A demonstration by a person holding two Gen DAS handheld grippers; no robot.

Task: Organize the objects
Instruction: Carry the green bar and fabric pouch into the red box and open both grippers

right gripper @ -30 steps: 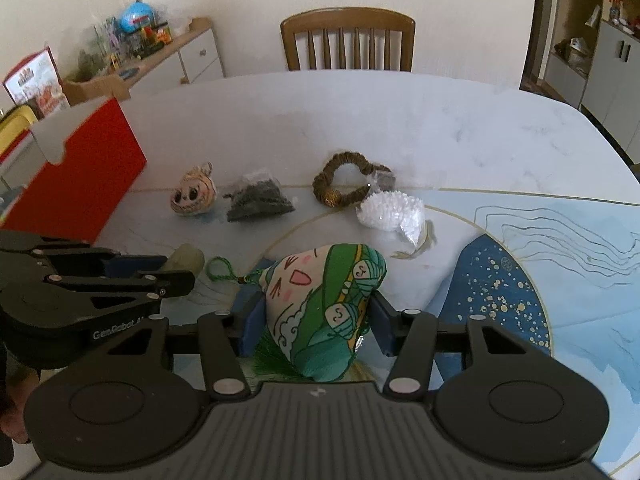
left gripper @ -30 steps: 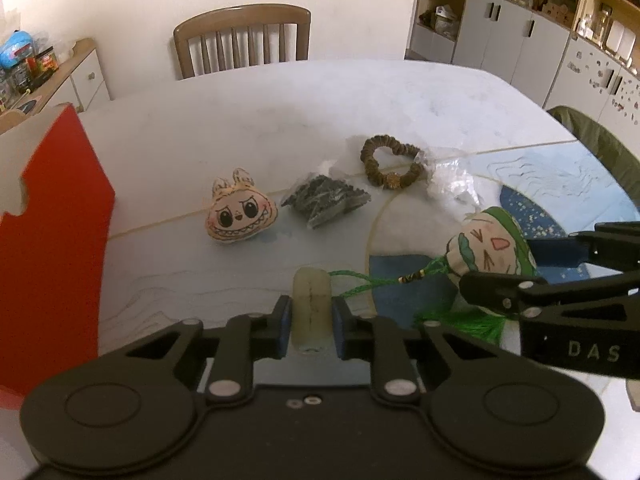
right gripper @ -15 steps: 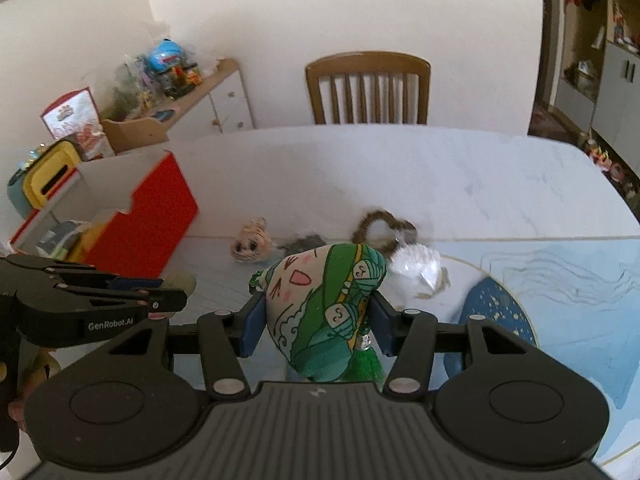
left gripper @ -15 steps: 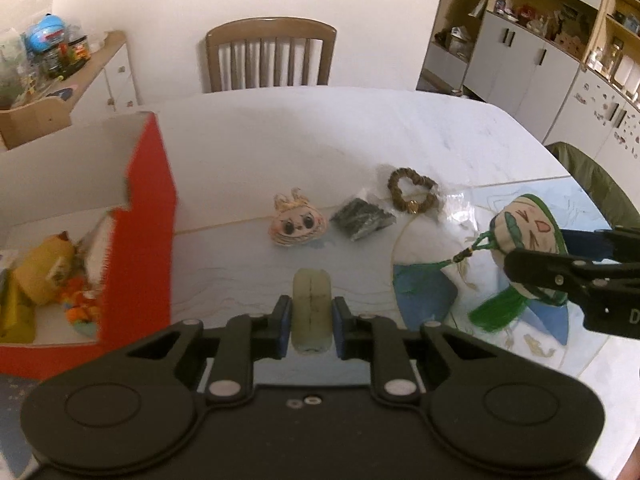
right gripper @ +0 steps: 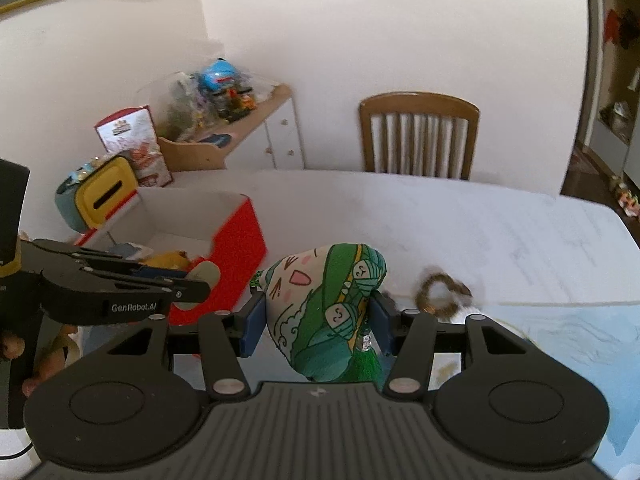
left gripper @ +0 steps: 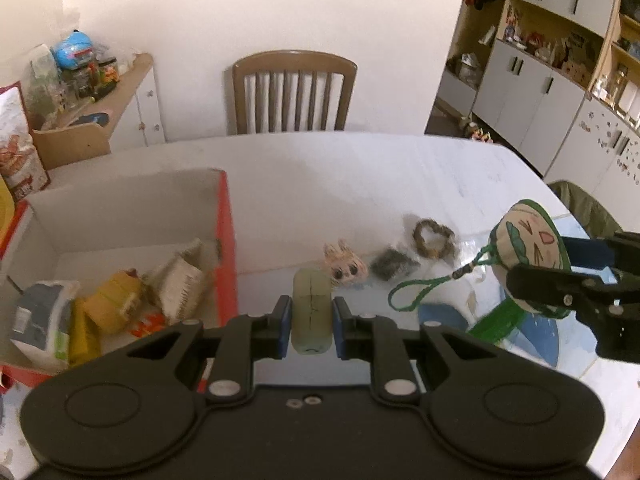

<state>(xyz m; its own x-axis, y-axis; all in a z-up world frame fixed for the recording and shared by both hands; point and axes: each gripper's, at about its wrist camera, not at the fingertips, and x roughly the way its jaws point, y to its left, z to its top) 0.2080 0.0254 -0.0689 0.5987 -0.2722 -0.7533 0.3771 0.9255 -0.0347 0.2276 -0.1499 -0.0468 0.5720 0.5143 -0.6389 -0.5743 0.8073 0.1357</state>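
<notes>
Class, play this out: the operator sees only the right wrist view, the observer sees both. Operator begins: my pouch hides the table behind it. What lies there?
Observer: A bunny-face charm lies beside a dark packet on the table.
Operator: Does anything hang from my pouch?
Observer: A green cord loop hangs from its end.
Operator: What is in the left hand-held gripper?
Observer: A pale cylinder with a thin dark line along it, clamped between the pads.
</notes>
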